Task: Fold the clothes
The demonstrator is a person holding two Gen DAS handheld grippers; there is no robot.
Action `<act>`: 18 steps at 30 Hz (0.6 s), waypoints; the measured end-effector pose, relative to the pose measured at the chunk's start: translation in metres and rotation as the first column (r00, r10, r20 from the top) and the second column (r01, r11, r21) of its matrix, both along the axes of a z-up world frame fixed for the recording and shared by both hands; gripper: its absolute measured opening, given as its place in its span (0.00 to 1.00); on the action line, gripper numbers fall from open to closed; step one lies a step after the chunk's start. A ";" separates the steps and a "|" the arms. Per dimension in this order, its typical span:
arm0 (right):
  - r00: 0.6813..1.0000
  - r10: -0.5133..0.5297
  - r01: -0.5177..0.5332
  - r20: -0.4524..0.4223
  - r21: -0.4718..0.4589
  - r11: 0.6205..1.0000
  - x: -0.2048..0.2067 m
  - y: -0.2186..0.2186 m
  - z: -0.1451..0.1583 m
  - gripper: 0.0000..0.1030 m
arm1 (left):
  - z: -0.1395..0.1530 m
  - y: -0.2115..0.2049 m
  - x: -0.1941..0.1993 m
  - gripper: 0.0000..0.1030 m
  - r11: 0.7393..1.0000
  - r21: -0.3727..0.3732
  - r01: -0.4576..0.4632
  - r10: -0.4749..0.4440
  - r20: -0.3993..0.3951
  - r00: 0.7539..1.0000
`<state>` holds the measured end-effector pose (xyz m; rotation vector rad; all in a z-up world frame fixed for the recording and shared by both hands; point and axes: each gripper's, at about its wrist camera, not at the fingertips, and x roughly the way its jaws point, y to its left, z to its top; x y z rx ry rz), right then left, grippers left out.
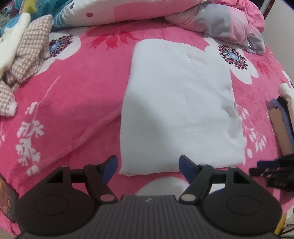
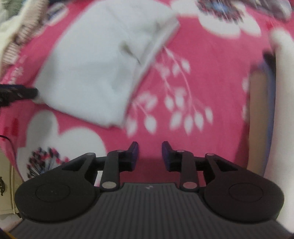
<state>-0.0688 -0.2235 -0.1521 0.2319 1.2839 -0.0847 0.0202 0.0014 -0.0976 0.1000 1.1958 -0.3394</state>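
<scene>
Folded pale grey-white soft fabric garment [image 1: 180, 108] lying flat as a neat rectangle on pink plush floral-print bedspread [image 1: 77, 103], long axis running away from the left wrist camera toward the head of the bed, near short edge just ahead of the left gripper [image 1: 148, 166] with black body and blue pads. Left jaws spread wide, grasping nothing, tips flanking the near left corner area of the garment, contact not clear. In the blurred right wrist view same garment [image 2: 95, 66] up and to the left, long axis slanting toward upper right, folded edges showing on its right side. Right gripper [image 2: 150, 156] over bare bedspread [image 2: 211, 77], apart from the garment, jaws parted and holding nothing. Heaped brown-and-white checked cloth [image 1: 27, 60] at far left, pink-grey-white patterned quilt bundle [image 1: 202, 16] along the far edge, stacked folded items [image 1: 283, 125] at right edge
</scene>
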 end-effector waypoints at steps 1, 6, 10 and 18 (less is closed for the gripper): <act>1.000 -0.007 0.006 0.008 0.003 1.000 -0.002 0.000 -0.001 0.31 | 0.000 -0.001 0.000 0.72 1.000 -0.002 -0.005 0.005 -0.003 1.000; 1.000 -0.002 0.001 0.018 0.063 0.998 -0.002 0.003 -0.003 0.65 | 0.005 -0.002 0.002 0.74 0.999 -0.023 -0.034 0.034 -0.012 0.999; 1.000 0.000 -0.001 0.015 0.080 0.997 -0.003 0.003 -0.004 0.72 | 0.016 0.003 0.007 0.82 0.993 -0.087 -0.081 0.081 -0.001 0.997; 1.000 -0.011 0.009 0.017 0.117 0.993 -0.007 0.001 -0.002 0.83 | 0.024 0.005 0.015 0.85 0.983 -0.118 -0.138 0.141 0.016 0.990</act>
